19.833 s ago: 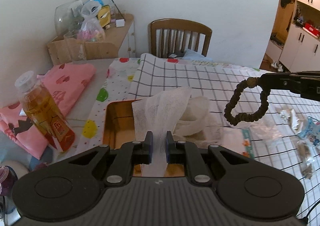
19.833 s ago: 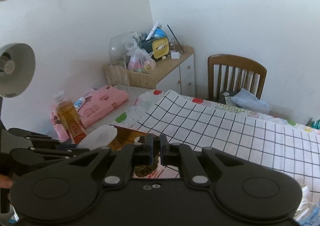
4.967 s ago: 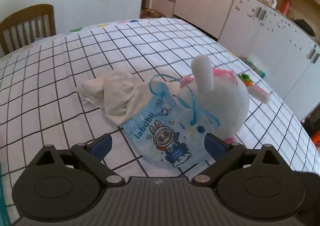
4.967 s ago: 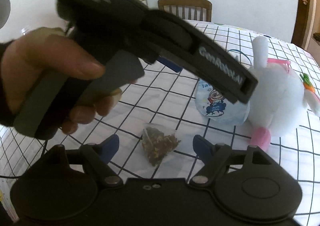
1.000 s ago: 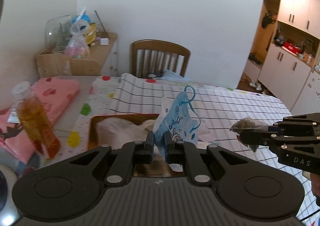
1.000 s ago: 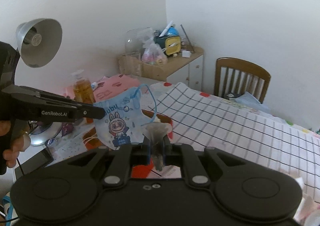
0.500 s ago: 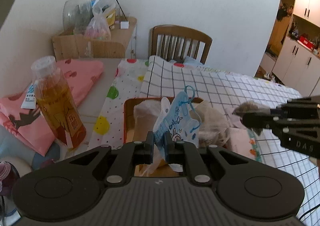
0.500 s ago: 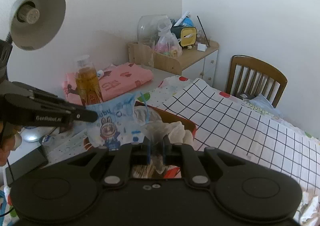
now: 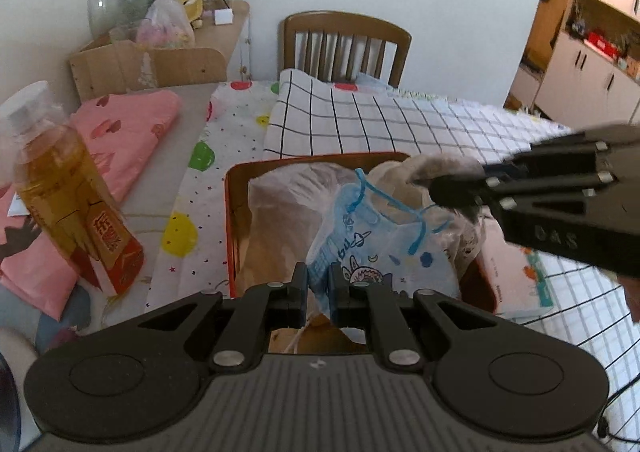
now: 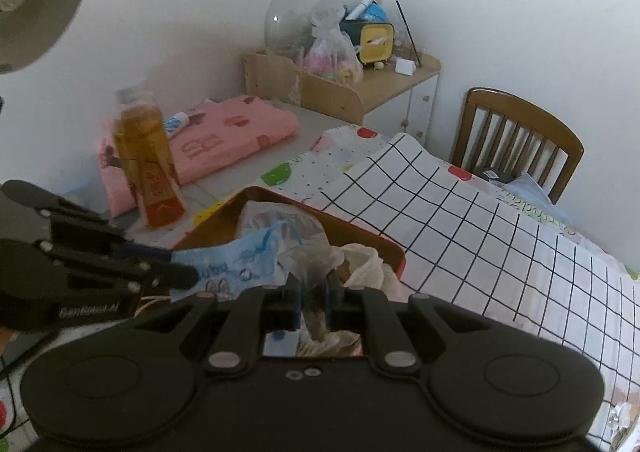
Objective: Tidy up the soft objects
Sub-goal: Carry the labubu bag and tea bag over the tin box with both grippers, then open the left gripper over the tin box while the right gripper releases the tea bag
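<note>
Left wrist view shows my left hand-held gripper (image 9: 319,289) clenched on the edge of a blue cartoon face mask (image 9: 384,248), which hangs over the orange tray (image 9: 231,219) on the desk (image 9: 188,211). The tray already contains white gauze cloth (image 9: 280,207) and other pale soft things. From the right side my right hand-held gripper (image 9: 434,187) comes in over the tray, and it grasps a small clear sachet (image 9: 436,167) with dark content; I cannot tell what is inside. In the right wrist view the sachet (image 10: 312,264) stands between the nearly closed fingers, above the tray (image 10: 360,232), with the mask (image 10: 236,264) just beside it on the left. A bottle of yellow drink (image 9: 64,187) stands left of the tray, near a folded pink cloth (image 9: 128,123). A wooden chair (image 9: 346,47) stands behind the checked tablecloth (image 9: 360,119).
</note>
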